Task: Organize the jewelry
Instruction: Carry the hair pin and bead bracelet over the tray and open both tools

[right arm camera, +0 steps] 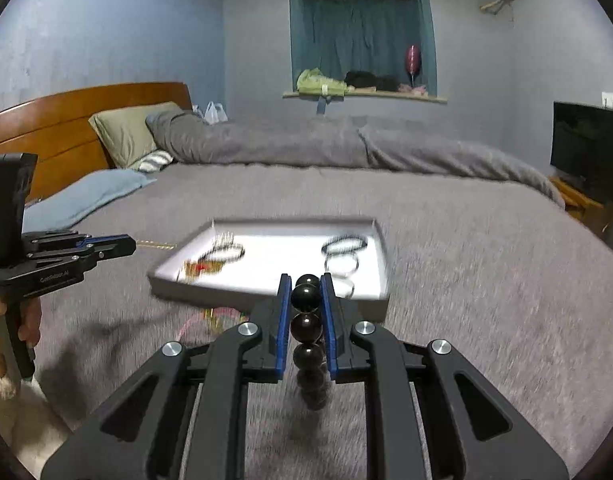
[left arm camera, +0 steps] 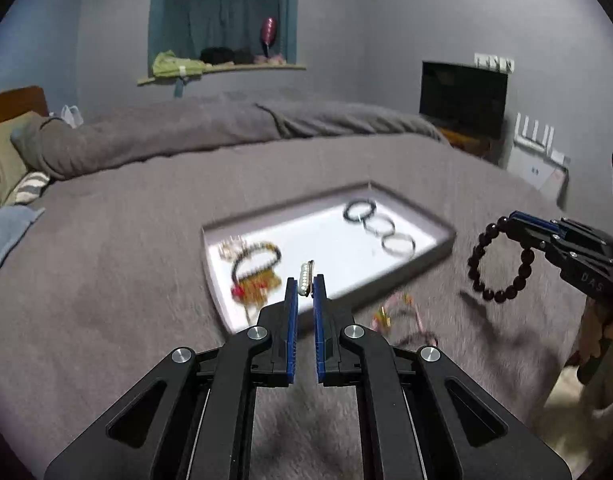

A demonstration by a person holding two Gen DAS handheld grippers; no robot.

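With the left gripper [left arm camera: 305, 285] clamped on the clip [left arm camera: 306, 278] and the right gripper [right arm camera: 305, 294] on the bracelet [right arm camera: 306, 320], both were best carried level over the tray [right arm camera: 380, 240].

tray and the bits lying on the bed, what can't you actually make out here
- Gold and red piece in the tray: motion blur in both views, type unclear.
- Pink and gold item on the blanket: blurred in the left view, half hidden behind the right gripper in the right view.

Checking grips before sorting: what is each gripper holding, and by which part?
Left gripper pinches a pearl clip by its near end. Right gripper clamps a dark bead bracelet across its beads.
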